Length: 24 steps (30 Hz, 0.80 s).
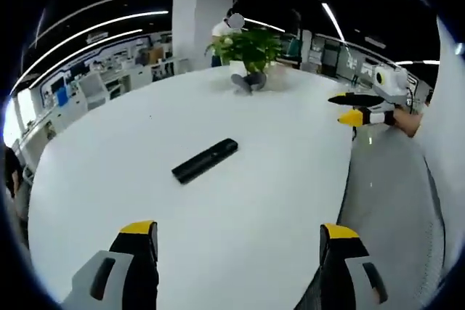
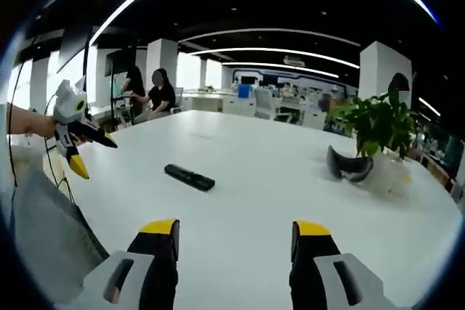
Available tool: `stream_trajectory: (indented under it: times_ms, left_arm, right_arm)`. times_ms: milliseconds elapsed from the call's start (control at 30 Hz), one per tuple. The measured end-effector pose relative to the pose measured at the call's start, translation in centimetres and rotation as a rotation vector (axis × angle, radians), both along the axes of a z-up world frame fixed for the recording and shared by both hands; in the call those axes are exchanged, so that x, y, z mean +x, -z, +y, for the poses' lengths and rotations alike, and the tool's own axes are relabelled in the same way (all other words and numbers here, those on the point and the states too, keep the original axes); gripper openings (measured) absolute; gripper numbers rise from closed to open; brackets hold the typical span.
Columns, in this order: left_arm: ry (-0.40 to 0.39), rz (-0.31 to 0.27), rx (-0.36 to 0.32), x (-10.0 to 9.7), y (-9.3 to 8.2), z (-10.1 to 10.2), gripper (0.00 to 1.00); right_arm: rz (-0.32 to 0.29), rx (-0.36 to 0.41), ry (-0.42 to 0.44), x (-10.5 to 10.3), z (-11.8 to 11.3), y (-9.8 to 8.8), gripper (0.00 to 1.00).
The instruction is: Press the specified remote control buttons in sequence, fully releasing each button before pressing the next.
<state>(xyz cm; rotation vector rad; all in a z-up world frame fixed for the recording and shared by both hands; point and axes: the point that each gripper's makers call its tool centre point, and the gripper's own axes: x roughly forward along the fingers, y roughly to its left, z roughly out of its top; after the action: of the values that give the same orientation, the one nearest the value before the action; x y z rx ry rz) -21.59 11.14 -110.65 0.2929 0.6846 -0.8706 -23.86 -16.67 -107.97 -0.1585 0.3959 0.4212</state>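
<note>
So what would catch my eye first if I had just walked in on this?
Probably the black remote control lying alone in the middle of the big white table. Next, the leafy potted plant at the table's far edge. Then the yellow-tipped left tongs and right tongs, both open and held short of the remote.

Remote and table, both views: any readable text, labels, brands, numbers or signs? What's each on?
None readable.
Remote: plain black, any button markings too small to read.
White table: no print on it.
Plant pot: no label visible.
Background office screens and walls: too blurred to read.
Both grippers, left and right, carry no visible lettering.
</note>
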Motion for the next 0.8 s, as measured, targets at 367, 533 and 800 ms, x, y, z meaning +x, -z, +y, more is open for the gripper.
stream_trajectory:
  times_ms: [367, 533, 800]
  left_arm:
    - [0.242, 0.033, 0.164, 5.9, 1.5, -1.2, 0.95]
    - [0.321, 0.091, 0.183, 8.2, 2.9, -2.1, 0.93]
    - [0.351, 0.18, 0.16, 11.1, 4.6, -3.9, 0.8]
  right_arm:
    - [0.05, -0.011, -0.031, -0.3, 0.5, 0.9, 0.52]
    - [0.055, -0.002, -0.035, -0.4, 0.5, 0.9, 0.49]
    - [0.058, 0.029, -0.02, -0.4, 0.3, 0.8, 0.4]
